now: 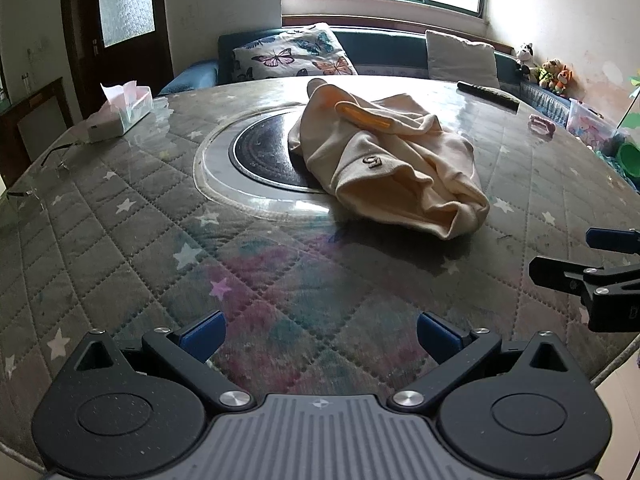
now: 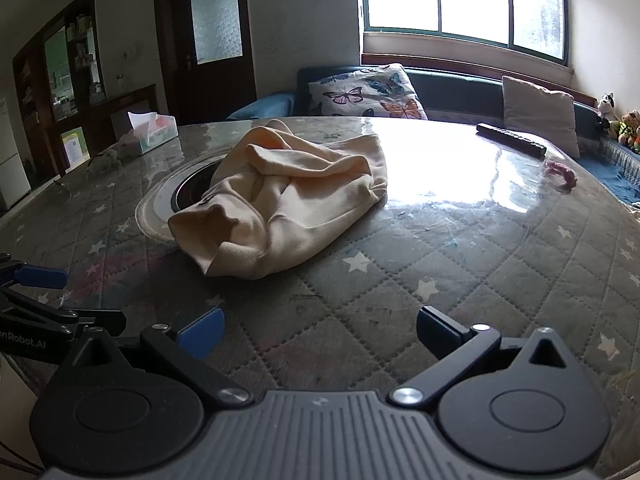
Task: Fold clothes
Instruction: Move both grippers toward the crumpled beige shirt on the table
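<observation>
A cream-coloured garment (image 1: 384, 156) lies crumpled in a heap on the round quilted table (image 1: 120, 240), partly over the dark centre disc (image 1: 264, 152). It also shows in the right wrist view (image 2: 288, 196). My left gripper (image 1: 320, 336) is open and empty, held near the table's front edge, short of the garment. My right gripper (image 2: 320, 332) is open and empty, also short of the garment. The right gripper shows at the right edge of the left wrist view (image 1: 592, 264). The left gripper shows at the left edge of the right wrist view (image 2: 40, 292).
A tissue box (image 1: 120, 112) stands at the table's far left. A black remote (image 1: 488, 94) and a small pink item (image 1: 542, 124) lie at the far right. Spectacles (image 1: 60, 156) lie at the left. A sofa with cushions (image 1: 296, 54) stands behind the table.
</observation>
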`<state>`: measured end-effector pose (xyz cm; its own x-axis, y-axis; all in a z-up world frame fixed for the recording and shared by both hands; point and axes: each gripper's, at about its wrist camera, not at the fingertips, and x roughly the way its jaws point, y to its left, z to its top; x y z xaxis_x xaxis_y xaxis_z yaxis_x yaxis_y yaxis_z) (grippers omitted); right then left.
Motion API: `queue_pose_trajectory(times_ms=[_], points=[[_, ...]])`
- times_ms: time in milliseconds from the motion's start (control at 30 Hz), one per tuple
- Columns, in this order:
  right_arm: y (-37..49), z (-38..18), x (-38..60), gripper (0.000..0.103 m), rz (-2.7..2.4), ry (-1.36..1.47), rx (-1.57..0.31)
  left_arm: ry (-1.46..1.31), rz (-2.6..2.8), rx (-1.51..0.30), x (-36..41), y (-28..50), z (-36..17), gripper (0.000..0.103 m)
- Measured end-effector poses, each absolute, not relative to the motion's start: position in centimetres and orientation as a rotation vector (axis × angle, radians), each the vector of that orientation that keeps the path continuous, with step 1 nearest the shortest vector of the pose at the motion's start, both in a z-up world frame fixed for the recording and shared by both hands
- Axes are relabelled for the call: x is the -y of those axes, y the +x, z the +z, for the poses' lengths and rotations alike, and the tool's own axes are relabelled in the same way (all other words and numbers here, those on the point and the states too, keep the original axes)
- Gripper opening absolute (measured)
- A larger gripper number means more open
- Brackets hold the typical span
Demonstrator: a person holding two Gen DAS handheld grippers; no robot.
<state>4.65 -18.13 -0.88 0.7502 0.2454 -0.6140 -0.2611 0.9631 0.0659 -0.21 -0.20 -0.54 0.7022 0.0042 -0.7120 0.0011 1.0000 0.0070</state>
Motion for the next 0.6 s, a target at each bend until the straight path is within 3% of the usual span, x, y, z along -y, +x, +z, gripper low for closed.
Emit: queue_pose_trajectory(times_ms=[600], points=[[4.5, -1.4, 17.9, 0.103, 0.28, -0.03, -0.687, 0.046, -0.014, -0.813, 1.4, -0.2, -1.0, 0.103]])
